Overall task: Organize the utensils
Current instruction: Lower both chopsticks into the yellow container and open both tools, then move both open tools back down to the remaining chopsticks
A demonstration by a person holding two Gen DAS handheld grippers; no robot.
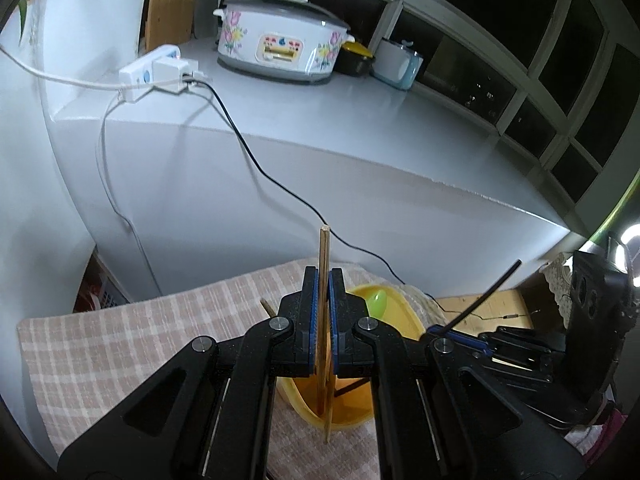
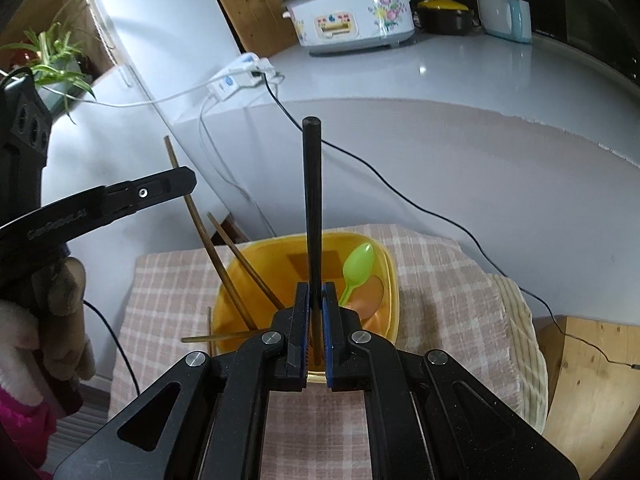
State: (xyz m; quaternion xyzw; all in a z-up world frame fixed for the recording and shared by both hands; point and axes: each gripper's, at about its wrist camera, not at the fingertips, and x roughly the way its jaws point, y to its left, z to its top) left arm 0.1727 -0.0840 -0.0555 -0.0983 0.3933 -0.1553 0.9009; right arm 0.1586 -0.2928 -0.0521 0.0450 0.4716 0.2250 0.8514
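The checked desk (image 2: 432,280) fills the lower frame, with the yellow container (image 2: 384,316) at centre. The left hand-held gripper (image 1: 323,320) is clamped on a wooden chopstick (image 1: 323,248), the right hand-held gripper (image 2: 316,320) on a black chopstick (image 2: 311,184). Either stick could catch the rim and tip the container.

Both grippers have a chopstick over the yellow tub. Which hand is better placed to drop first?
Left, marginally: the wooden chopstick in the left gripper already dips into the yellow tub. The right gripper's black chopstick looks higher.
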